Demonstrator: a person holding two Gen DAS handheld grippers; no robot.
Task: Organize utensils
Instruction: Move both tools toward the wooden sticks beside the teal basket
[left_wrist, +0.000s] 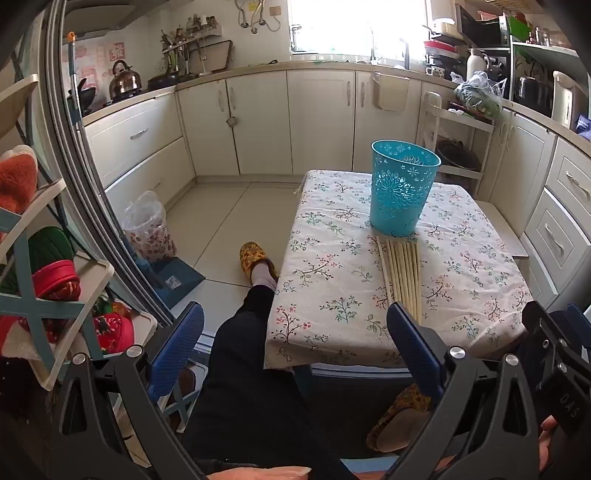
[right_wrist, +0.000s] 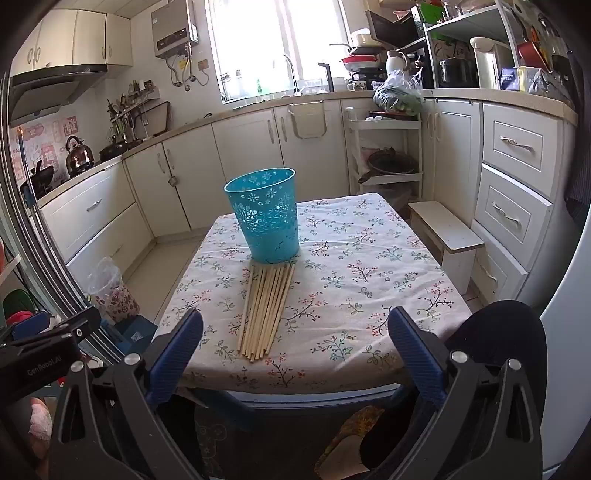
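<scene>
A small table (left_wrist: 332, 332) (right_wrist: 388, 295) under a floral cloth carries a perforated turquoise basket (left_wrist: 402, 192) (right_wrist: 264, 216), standing upright. Several pale wooden chopsticks (left_wrist: 402, 273) (right_wrist: 266, 310) lie side by side in a fan, their far ends touching the basket's base. My left gripper (left_wrist: 295, 332) is open, held off the table's near left corner, with nothing between its blue fingers (left_wrist: 177, 350). My right gripper (right_wrist: 295, 339) is open too, hovering at the near edge just short of the chopsticks' near ends. The other gripper's body (right_wrist: 40, 354) shows at the left of the right wrist view.
A person's leg in dark trousers (left_wrist: 243, 350) and a yellow slipper (left_wrist: 255, 258) lie left of the table. A lined waste bin (left_wrist: 147, 229) and a shoe rack (left_wrist: 44, 277) stand at left. A white step stool (right_wrist: 447, 236) sits right of the table. Kitchen cabinets (left_wrist: 258, 122) ring the floor.
</scene>
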